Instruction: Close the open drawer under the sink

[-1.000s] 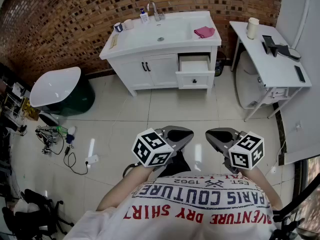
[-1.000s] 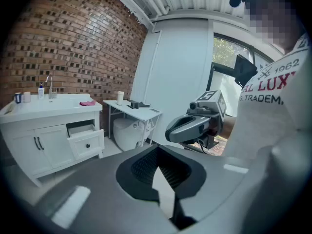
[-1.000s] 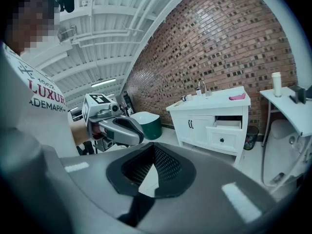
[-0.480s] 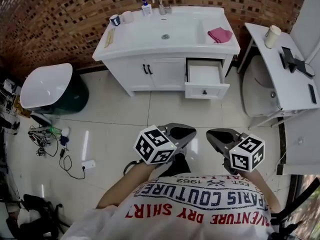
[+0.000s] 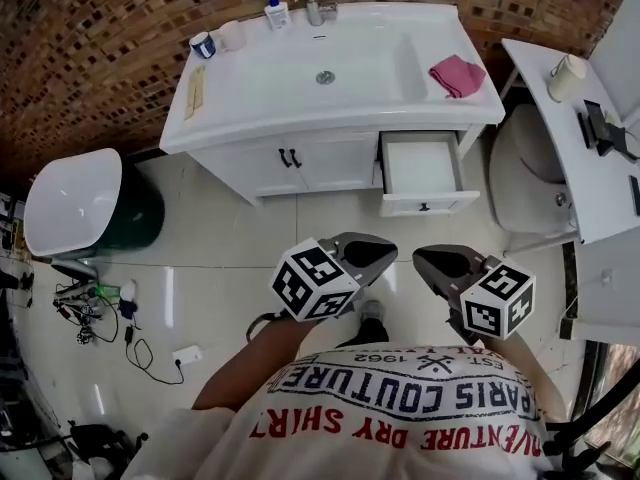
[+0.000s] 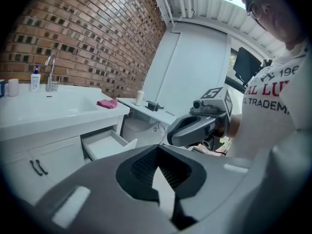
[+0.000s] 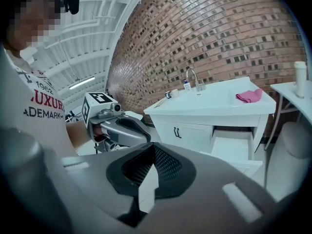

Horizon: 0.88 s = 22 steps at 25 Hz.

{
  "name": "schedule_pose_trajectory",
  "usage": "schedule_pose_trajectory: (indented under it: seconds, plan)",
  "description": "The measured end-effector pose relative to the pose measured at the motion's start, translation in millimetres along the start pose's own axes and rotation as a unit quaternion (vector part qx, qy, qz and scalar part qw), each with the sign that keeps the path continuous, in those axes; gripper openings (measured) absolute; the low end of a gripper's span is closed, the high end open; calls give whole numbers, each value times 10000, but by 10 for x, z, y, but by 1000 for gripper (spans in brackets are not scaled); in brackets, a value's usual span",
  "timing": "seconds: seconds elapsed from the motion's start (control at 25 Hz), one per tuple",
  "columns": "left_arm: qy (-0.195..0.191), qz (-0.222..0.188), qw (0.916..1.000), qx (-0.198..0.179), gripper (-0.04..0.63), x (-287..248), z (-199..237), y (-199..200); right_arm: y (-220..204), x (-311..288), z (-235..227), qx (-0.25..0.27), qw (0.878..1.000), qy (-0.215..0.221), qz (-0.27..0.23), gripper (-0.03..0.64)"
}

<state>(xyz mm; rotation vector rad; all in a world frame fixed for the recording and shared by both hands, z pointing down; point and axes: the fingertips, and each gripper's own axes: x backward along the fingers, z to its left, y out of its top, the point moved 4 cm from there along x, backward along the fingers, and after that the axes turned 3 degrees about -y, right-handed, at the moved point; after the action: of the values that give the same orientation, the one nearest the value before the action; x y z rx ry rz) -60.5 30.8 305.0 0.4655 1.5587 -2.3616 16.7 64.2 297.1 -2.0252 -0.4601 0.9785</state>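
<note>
Drawer point(image 5: 423, 166) white, pulled out, empty, under sink point(image 5: 370, 63) | left gripper point(image 5: 375, 252) closed, empty | right gripper point(image 5: 432, 262) closed, empty

Drawer point(image 5: 423, 163), sink point(image 5: 300, 78) & cabinet point(image 5: 250, 163) are all showing white, w/ black handles point(image 5: 290, 158). Cloth point(image 5: 457, 74) is showing pink. Wall point(image 5: 100, 28) is running red-brown brick, dark bricks speckling it. Left gripper point(image 5: 385, 253) & right gripper point(image 5: 425, 260) are showing grey, cubes carrying blk/wht squares. Floor point(image 5: 230, 238) is gleaming pale tile.

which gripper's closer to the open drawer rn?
Right, narrowly. The right gripper is almost straight in front of the drawer; the left gripper sits further off to the person's left. Neither touches it.
</note>
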Motion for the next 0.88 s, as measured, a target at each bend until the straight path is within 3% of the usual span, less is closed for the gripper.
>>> schedule_pose_trajectory:
  seconds: [0.4, 0.6, 0.88]
  plan:
    - [-231, -26, 9989, 401, -17, -52, 393, 9, 29, -170, -242, -344, 9990, -176, 213, 6]
    - [-204, -1, 9990, 393, -17, -129, 475, 58, -28, -236, -453, -465, 9985, -237, 179, 6]
    - [-55, 48, 9981, 604, -18, -261, 691, 14, -579, -412, -1321, -386, 9913, -1099, 606, 6]
